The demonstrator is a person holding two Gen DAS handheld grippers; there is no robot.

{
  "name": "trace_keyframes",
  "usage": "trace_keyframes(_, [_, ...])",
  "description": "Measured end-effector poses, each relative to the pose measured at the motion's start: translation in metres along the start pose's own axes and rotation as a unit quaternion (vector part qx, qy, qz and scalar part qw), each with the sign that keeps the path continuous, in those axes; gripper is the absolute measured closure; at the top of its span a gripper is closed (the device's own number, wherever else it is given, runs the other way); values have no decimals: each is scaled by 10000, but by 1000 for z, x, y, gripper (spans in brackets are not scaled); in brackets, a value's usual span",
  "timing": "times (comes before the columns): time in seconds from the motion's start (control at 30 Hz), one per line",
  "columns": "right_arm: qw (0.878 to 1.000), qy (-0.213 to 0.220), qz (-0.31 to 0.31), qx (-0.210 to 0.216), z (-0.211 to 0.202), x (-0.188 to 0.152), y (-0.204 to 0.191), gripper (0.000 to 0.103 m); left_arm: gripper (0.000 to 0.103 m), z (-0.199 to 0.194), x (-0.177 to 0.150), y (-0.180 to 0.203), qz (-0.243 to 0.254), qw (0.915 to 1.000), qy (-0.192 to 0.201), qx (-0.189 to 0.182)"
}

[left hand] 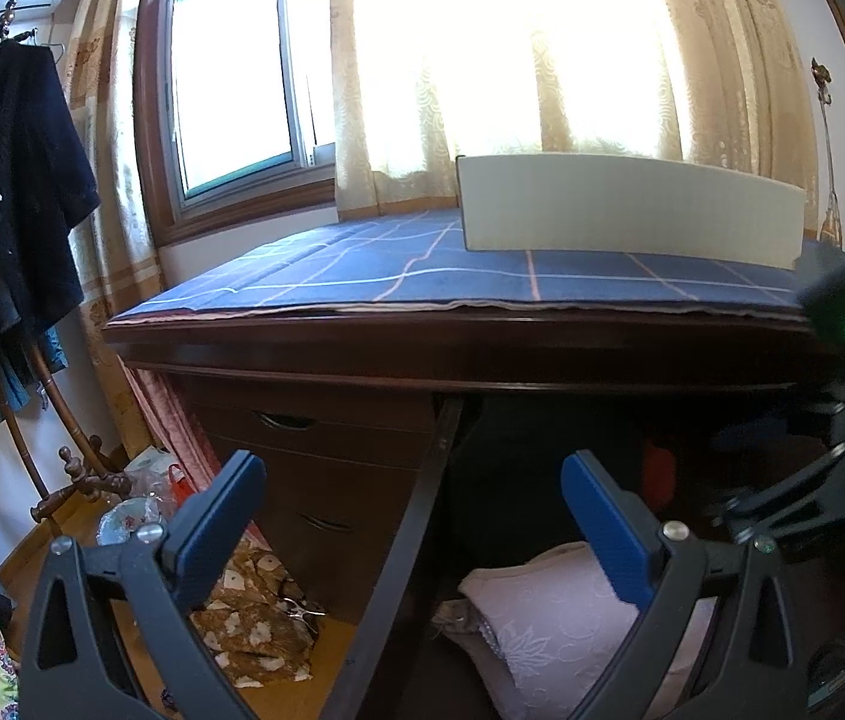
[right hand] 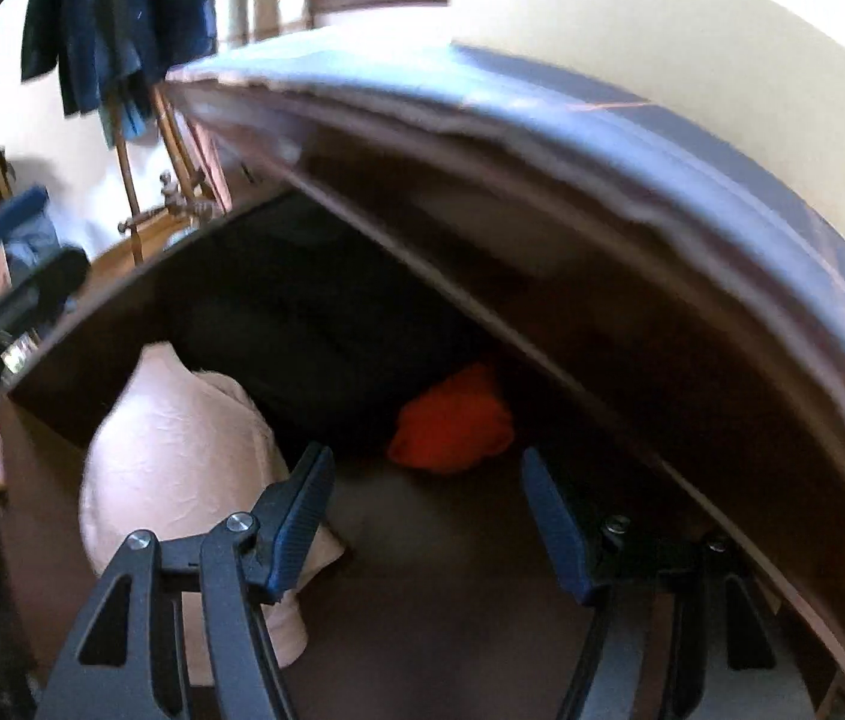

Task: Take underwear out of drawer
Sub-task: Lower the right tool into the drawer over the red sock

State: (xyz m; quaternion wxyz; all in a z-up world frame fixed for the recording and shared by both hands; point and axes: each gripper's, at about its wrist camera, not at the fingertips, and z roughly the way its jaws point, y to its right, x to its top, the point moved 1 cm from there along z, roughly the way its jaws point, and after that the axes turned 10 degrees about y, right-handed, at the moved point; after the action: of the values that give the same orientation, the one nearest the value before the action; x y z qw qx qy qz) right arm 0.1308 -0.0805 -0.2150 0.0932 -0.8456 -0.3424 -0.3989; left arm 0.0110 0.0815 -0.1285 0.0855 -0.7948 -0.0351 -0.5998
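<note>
The wooden drawer (right hand: 80, 330) under the desk top stands pulled out. Inside lie a bunched orange-red cloth (right hand: 452, 420), a folded pale pink fabric (right hand: 182, 456) and a dark garment (right hand: 314, 330) further back. My right gripper (right hand: 427, 457) points down into the drawer, open, its tips just short of the orange-red cloth, nothing between the fingers. My left gripper (left hand: 413, 462) hovers open and empty over the drawer's left wall (left hand: 422, 510). The pink fabric (left hand: 554, 606) lies under its right finger, and the orange-red cloth (left hand: 656, 468) shows in the shadow. The right gripper's body (left hand: 842, 420) is at the right edge.
The desk top carries a blue checked cloth (left hand: 422, 264) and a white box (left hand: 632, 204) by the curtained window. Shut lower drawers (left hand: 314, 450) are to the left. A coat stand with dark clothes (left hand: 2, 180) and a brown patterned cloth (left hand: 254, 618) on the floor lie further left.
</note>
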Motion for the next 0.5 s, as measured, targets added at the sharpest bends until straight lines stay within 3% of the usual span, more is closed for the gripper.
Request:
trace_keyframes(0.23, [9954, 72, -849, -438, 17, 4, -22, 39, 2, 0, 0, 0, 15, 10000, 31, -27])
trace_keyframes(0.47, [9920, 222, -1094, -590, 22, 1, -28, 39, 2, -2, 0, 0, 9, 10000, 45, -21])
trace_keyframes(0.5, [9924, 212, -1086, -542, 23, 1, -29, 46, 2, -2, 0, 0, 14, 10000, 43, -23])
